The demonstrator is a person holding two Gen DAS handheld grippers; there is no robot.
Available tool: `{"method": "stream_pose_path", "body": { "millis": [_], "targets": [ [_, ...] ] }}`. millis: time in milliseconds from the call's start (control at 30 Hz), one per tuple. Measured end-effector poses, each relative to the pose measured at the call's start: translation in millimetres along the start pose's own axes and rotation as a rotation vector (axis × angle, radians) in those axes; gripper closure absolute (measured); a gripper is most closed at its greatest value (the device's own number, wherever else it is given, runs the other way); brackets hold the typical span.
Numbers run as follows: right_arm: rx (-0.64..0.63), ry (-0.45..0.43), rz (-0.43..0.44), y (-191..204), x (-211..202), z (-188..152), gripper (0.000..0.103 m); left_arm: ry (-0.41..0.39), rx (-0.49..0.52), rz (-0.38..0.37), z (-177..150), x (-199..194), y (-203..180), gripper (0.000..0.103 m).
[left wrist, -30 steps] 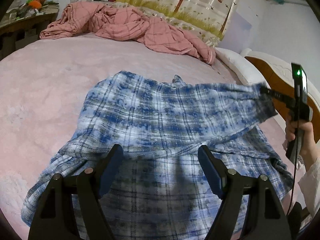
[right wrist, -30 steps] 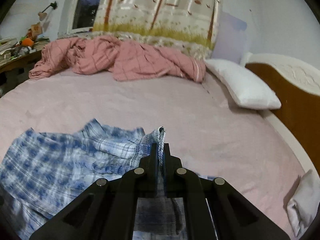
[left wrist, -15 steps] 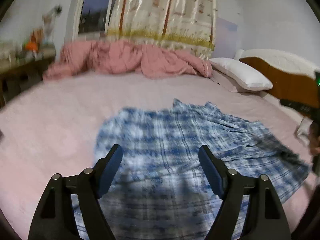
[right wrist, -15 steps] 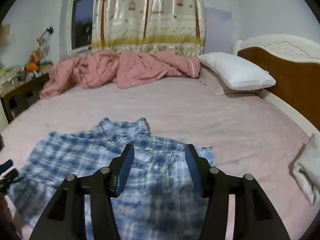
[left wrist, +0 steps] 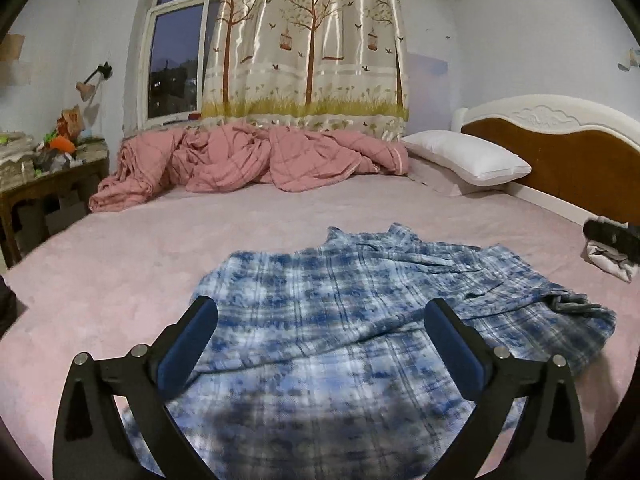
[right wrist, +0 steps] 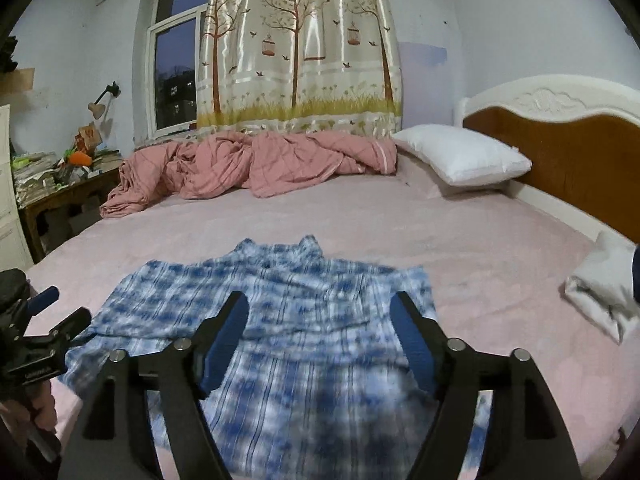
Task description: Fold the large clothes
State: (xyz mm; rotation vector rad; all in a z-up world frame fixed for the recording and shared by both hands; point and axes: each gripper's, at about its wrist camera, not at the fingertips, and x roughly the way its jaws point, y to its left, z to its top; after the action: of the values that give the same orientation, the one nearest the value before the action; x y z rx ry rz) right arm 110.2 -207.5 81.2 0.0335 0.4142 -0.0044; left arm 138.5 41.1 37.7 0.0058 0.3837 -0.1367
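While both our left gripper and right gripper hover wide open and empty over the blue-and-white plaid flannel shirt spread on the pink plush bedsheet, we should pinch matching edges — smoothing the rumpled right side first; then fold evenly.

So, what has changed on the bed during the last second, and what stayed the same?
The right hand-held gripper, which pinched the edge of the blue-and-white plaid shirt a second ago, has let go and is now open. The shirt has dropped flat onto the pink bedsheet. The left hand-held gripper stayed open and empty. The crumpled pink quilt and white pillow are unchanged.
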Motion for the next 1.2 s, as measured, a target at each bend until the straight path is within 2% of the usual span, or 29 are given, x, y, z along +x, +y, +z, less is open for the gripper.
{"method": "stream_pose_path", "body": {
  "millis": [233,433,667,867,1067,1200],
  "targets": [
    [0.003,0.06,0.008,0,0,-26,0.022,-0.003,0.033,0.014,-13,-12,-14,0.001],
    [-0.027,0.084,0.013,7,-2,-42,0.02,0.01,0.047,-0.022,-21,-21,-27,0.001],
    [-0.034,0.103,0.023,10,-3,-53,0.018,-0.022,0.17,0.036,-28,-26,-44,0.0],
    [-0.063,0.132,0.029,10,1,-60,0.016,0.082,0.113,-0.047,-36,-18,-39,0.0],
    [-0.128,0.198,0.057,15,8,-77,0.016,0.16,0.091,-0.043,-55,-14,-35,0.0],
    [-0.197,0.25,0.071,24,15,-89,0.016,0.216,0.14,-0.046,-66,-7,-42,0.0]
  ]
}}
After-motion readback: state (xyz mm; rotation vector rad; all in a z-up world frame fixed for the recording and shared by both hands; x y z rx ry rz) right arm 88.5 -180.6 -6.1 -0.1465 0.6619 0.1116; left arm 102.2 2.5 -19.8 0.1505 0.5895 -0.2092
